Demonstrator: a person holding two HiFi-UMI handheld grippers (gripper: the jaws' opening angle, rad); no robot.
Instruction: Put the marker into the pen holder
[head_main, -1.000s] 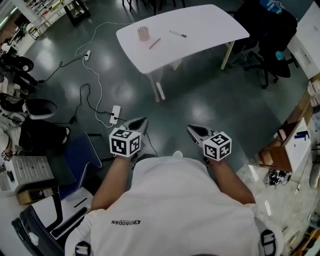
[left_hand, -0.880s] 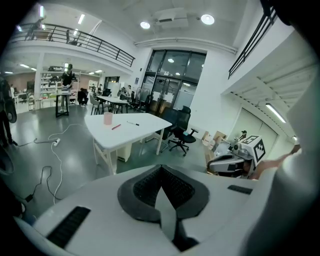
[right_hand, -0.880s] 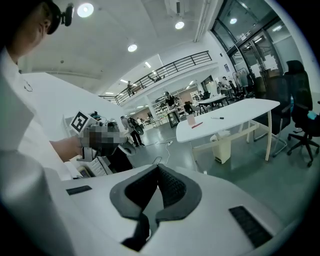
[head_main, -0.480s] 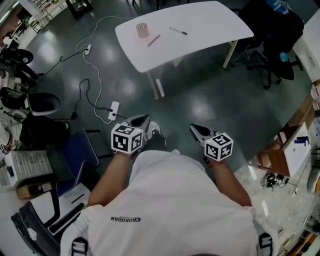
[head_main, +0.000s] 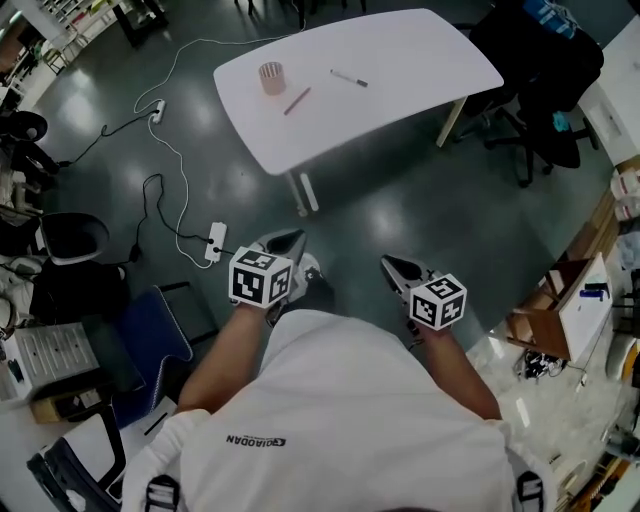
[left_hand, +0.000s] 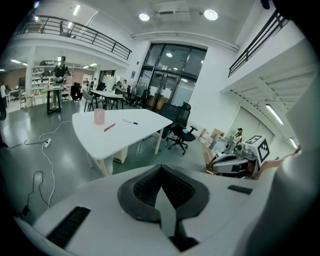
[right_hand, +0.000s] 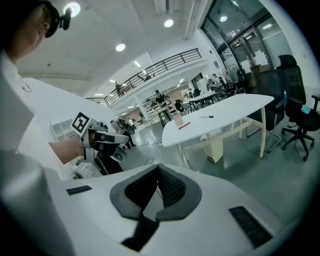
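Note:
A white table (head_main: 400, 60) stands across the floor, well ahead of me. On it are a pink pen holder (head_main: 270, 77), a red marker (head_main: 296, 100) lying next to it, and a black-and-white marker (head_main: 350, 78) further right. Both grippers are held close to my body, far from the table. My left gripper (head_main: 283, 245) is shut with nothing in it, and so is my right gripper (head_main: 392, 266). The left gripper view shows the pen holder (left_hand: 99, 116) and red marker (left_hand: 109, 127) in the distance. In the right gripper view they are small too: pen holder (right_hand: 178, 120), red marker (right_hand: 184, 125).
White cables and a power strip (head_main: 212, 242) lie on the grey floor to the left. Black office chairs (head_main: 545, 70) stand right of the table. A blue chair (head_main: 150, 325) and desks are at my left, and boxes and clutter (head_main: 565, 310) at my right.
The table has slid slightly left in the head view as my head moved. Both grippers stay shut in front of my body, almost where they were.

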